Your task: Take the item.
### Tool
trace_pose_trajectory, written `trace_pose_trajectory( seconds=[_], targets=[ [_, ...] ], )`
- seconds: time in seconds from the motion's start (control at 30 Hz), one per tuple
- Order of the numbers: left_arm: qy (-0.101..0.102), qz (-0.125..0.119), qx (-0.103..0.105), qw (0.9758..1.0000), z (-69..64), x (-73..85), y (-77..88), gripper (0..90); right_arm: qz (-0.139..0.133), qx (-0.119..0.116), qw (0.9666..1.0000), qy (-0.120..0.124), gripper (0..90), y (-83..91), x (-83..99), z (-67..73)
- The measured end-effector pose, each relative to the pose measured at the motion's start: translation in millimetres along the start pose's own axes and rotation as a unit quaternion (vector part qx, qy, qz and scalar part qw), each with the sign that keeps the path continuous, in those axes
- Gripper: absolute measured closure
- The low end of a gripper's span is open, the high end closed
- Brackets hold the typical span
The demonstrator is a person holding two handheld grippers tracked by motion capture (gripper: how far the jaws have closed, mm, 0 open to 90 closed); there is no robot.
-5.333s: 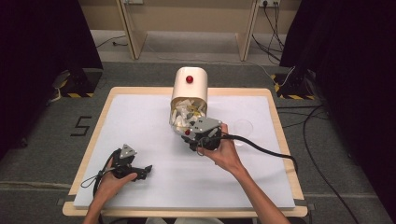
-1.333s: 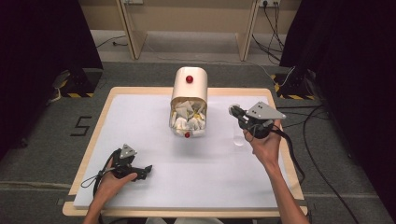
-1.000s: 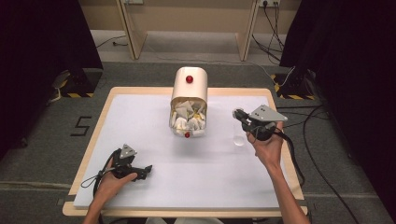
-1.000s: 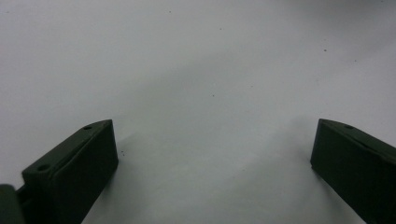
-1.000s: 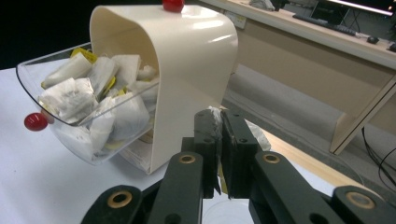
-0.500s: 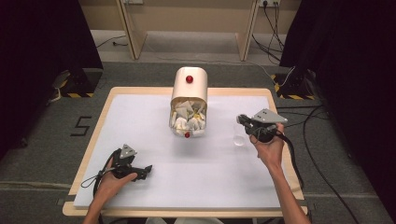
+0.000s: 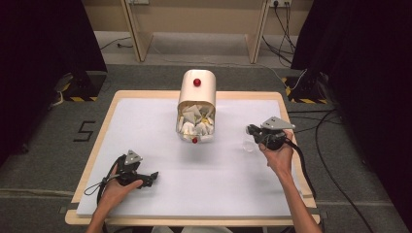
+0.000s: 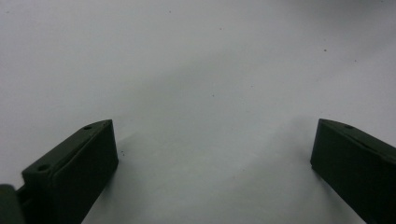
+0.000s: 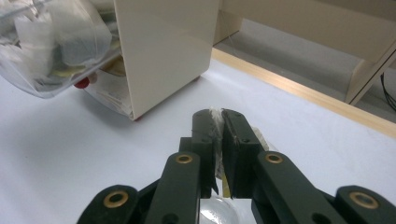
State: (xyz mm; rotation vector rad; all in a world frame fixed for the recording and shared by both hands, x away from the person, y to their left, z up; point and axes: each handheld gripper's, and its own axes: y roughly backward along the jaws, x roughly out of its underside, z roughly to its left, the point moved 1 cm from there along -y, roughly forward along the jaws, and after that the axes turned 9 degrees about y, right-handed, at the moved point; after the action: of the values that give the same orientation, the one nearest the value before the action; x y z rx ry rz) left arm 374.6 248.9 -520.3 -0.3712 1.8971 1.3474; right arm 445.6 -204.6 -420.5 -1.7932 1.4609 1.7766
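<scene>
- While the right gripper (image 9: 214,122) hangs over the right side of the table (image 7: 145,104), its jaws are pressed together on a small packet (image 9: 216,113), a white sliver with a yellowish edge poking out between them.
- Packet's long axis runs along the jaws, so it sits upright in the pinch, tip up in the right gripper view.
- Directly under those jaws sits a clear cup (image 7: 248,143), near the right edge; its rim glints at the bottom of the right gripper view.
- My read: the coming move is a drop, and the cup lies straight below the packet, so it looks like a matter of lowering and letting go.
- Further left, at the middle of the far edge, a cream dispenser (image 7: 197,92) spills more packets from its clear front bin (image 9: 51,51).
- Left gripper (image 7: 145,177) rests near the front-left corner, jaws wide apart on bare white surface, well apart from the cup; the right hand (image 7: 278,158) is far nearer.
</scene>
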Motion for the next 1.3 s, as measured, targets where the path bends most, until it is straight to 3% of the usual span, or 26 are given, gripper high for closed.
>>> trace_pose_trajectory(
  seconds=[0.2,0.43,0.83,1.3],
  targets=[
    [0.0,0.0,0.0,1.0,-0.1,-0.1,0.1,0.0,0.008,-0.001,1.0,-0.001,81.7,-4.3,4.1,-0.4],
    [0.0,0.0,0.0,1.0,-0.2,-0.1,-0.1,0.0,-0.007,-0.007,0.9998,-0.017,72.8,-1.4,3.1,-3.8],
    [0.0,0.0,-0.001,1.0,-0.2,-0.1,0.0,0.0,-0.026,-0.006,0.9995,-0.02,46.5,2.8,-8.4,1.2],
    [0.0,0.0,-0.001,1.0,-0.2,-0.1,-0.1,0.0,-0.024,-0.009,0.9996,-0.014,39.3,7.6,-13.3,12.9]
  ],
)
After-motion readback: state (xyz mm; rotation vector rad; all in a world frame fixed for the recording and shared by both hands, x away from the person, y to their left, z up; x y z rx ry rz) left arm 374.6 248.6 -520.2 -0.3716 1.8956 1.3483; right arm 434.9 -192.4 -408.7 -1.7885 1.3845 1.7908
